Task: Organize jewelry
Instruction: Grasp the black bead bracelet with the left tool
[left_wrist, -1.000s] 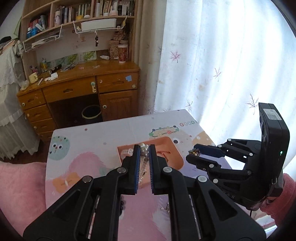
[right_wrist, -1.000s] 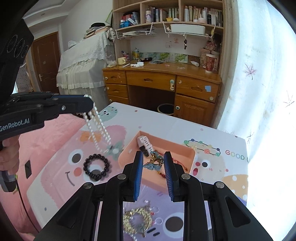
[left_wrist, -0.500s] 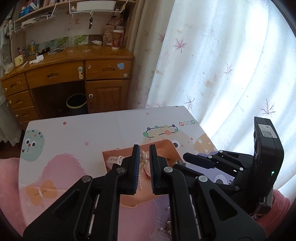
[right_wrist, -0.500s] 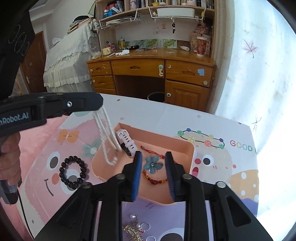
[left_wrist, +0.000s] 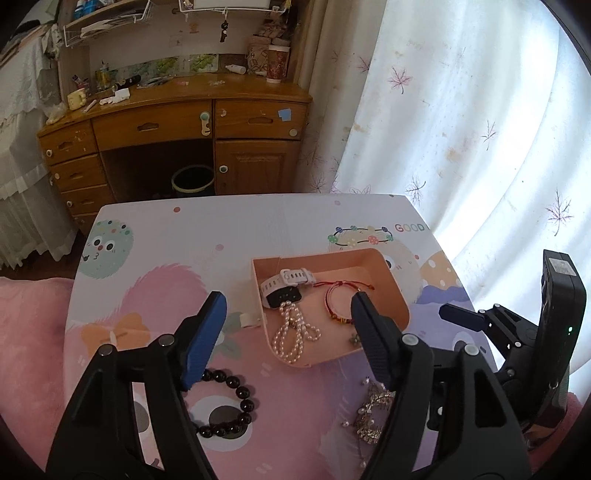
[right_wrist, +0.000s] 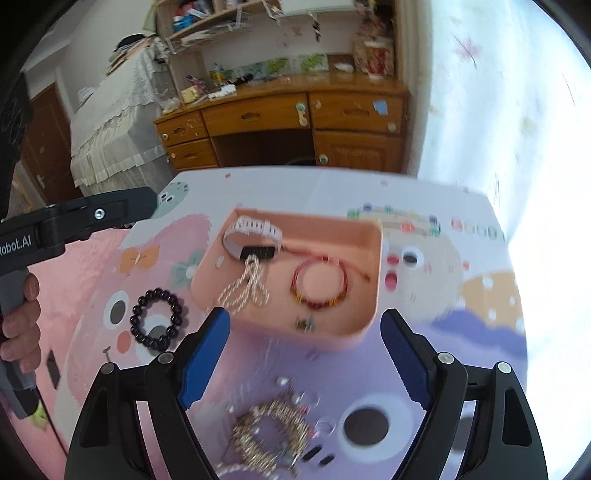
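A pink tray (left_wrist: 397, 295) (right_wrist: 373, 258) on the cartoon-print table holds a white watch (left_wrist: 286, 284) (right_wrist: 253, 234), a pearl necklace (left_wrist: 293, 334) (right_wrist: 245, 291), a red bracelet (left_wrist: 341, 301) (right_wrist: 319, 284) and a small flower piece (right_wrist: 304, 324). My left gripper (left_wrist: 288, 314) is open and empty above the tray's near left. My right gripper (right_wrist: 304, 332) is open and empty over the tray's near edge; it also shows in the left wrist view (left_wrist: 476, 325). A black bead bracelet (left_wrist: 231, 406) (right_wrist: 157, 319) and a gold ornate piece (left_wrist: 371, 415) (right_wrist: 271, 434) lie on the table.
A wooden desk (left_wrist: 177, 122) with drawers and shelves stands behind the table, with a bin (left_wrist: 192, 181) under it. White curtains (left_wrist: 461, 110) hang at the right. A pink cushion (left_wrist: 29, 350) lies at the left table edge.
Both grippers have opened. The pearl necklace left my left gripper and now lies in the tray. The flower piece left my right gripper and lies in the tray. Both grippers pulled back.
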